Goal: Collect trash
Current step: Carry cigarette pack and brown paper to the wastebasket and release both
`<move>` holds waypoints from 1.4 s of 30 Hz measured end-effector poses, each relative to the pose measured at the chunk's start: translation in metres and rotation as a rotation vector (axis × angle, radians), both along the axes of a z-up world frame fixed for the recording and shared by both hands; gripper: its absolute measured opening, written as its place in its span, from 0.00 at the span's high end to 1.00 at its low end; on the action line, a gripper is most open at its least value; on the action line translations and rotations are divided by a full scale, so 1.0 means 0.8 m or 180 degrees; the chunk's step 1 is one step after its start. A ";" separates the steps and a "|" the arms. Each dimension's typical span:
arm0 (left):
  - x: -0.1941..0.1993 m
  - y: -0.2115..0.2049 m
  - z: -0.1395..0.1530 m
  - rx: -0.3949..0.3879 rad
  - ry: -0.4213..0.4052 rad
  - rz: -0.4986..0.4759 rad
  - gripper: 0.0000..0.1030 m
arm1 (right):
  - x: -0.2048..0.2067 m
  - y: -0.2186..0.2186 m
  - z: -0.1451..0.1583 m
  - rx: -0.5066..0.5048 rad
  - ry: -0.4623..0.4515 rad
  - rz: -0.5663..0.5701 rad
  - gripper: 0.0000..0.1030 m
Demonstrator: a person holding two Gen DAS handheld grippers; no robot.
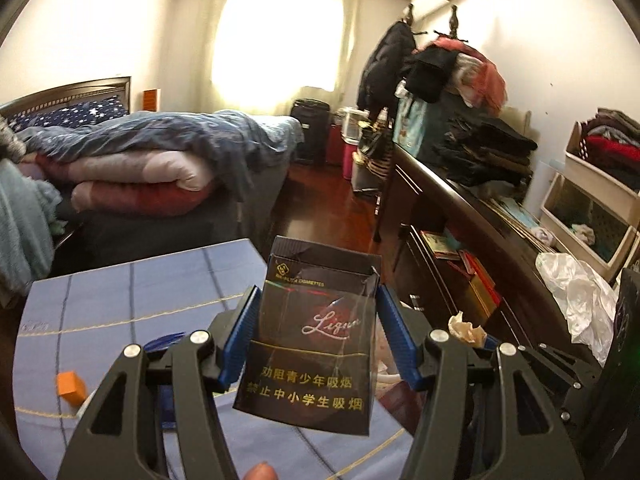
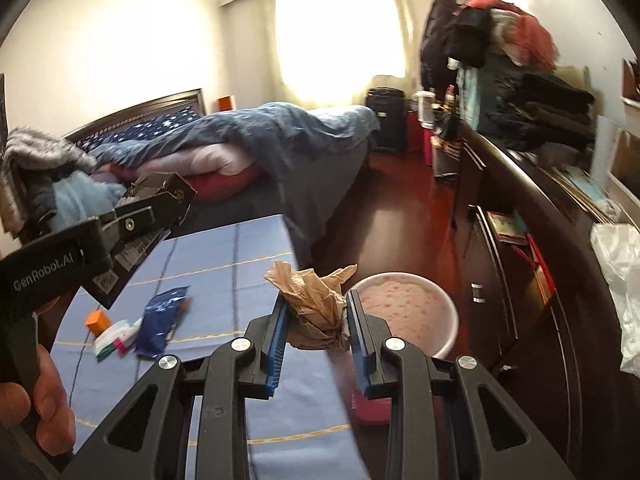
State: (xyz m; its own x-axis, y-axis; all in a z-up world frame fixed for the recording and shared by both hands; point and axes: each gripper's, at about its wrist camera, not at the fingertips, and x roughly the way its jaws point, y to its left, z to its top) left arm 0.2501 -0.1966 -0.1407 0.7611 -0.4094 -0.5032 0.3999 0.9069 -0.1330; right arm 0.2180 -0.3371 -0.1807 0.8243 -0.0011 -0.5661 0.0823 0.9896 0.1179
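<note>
Right wrist view: right claw (image 2: 316,322) pinches crumpled brown paper (image 2: 314,306) above the tabletop's (image 2: 224,264) right edge, near the pink basin (image 2: 404,312); left claw (image 1: 316,334) clamps the cigarette pack (image 1: 314,344). Release only once squarely over the basin.

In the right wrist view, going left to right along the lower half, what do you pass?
Left gripper shut on the black cigarette pack → orange block → blue wrapper → crumpled brown paper in the right gripper → pink basin → white plastic bag.
</note>
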 end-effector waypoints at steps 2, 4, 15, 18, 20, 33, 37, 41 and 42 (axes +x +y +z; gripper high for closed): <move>0.008 -0.019 -0.005 0.0034 0.0009 -0.0063 0.42 | 0.005 -0.016 -0.005 0.0010 0.0021 -0.0080 0.72; 0.017 -0.037 -0.011 0.0055 0.0020 -0.0120 0.42 | 0.009 -0.032 -0.014 0.0029 0.0043 -0.0158 0.72; 0.101 -0.117 -0.074 0.0150 0.0316 -0.0373 0.42 | 0.064 -0.112 -0.080 0.0098 0.0308 -0.0580 0.72; 0.121 -0.139 -0.094 0.0206 0.0378 -0.0425 0.42 | 0.080 -0.128 -0.100 0.0127 0.0396 -0.0639 0.72; 0.136 -0.153 -0.110 0.0235 0.0431 -0.0472 0.42 | 0.089 -0.136 -0.112 0.0138 0.0451 -0.0666 0.72; 0.206 -0.211 -0.191 0.0370 0.0792 -0.0624 0.41 | 0.147 -0.158 -0.186 0.0195 0.0716 -0.0722 0.72; 0.222 -0.220 -0.210 0.0388 0.0909 -0.0648 0.40 | 0.160 -0.161 -0.203 0.0206 0.0790 -0.0733 0.71; 0.234 -0.226 -0.221 0.0436 0.0936 -0.0638 0.31 | 0.170 -0.162 -0.216 0.0157 0.0822 -0.0750 0.61; 0.237 -0.226 -0.223 0.0427 0.0950 -0.0638 0.28 | 0.172 -0.163 -0.218 0.0161 0.0824 -0.0748 0.57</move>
State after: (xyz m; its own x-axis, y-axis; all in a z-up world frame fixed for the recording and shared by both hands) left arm 0.4396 -0.3778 -0.3190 0.4844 -0.4508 -0.7498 0.5326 0.8318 -0.1560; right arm 0.3554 -0.4671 -0.3548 0.6341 -0.1403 -0.7604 0.3407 0.9335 0.1118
